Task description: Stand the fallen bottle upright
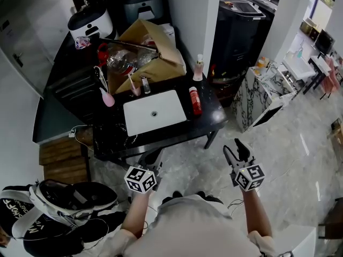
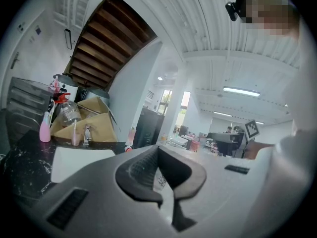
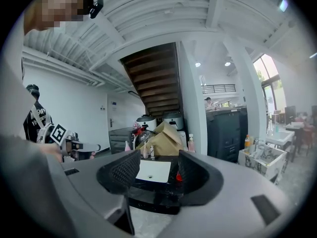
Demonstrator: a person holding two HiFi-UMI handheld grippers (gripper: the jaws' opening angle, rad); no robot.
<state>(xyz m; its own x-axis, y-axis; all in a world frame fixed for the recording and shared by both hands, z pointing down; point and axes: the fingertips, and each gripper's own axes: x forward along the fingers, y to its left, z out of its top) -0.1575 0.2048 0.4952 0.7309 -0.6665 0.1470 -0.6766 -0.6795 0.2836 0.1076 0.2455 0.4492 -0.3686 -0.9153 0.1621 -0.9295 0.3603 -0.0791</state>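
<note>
A red bottle [image 1: 195, 100] lies on its side on the black counter [image 1: 211, 123], just right of the white sink [image 1: 154, 112]. Both grippers hang in front of the counter, well short of it and over the floor. My right gripper [image 1: 238, 151] is open with nothing between its fingers; in the right gripper view [image 3: 153, 172] the red bottle [image 3: 179, 177] shows far off past the right jaw. My left gripper [image 1: 150, 162] sits near the counter's front edge. In the left gripper view [image 2: 166, 175] its jaws meet at the tips and hold nothing.
A cardboard box [image 1: 153, 55] with clear plastic bottles stands behind the sink. An upright pump bottle [image 1: 199, 68] and a pink bottle [image 1: 107, 98] are on the counter. A rice cooker [image 1: 90, 23] sits at the back left. Bags and shoes [image 1: 64, 202] lie on the floor at left.
</note>
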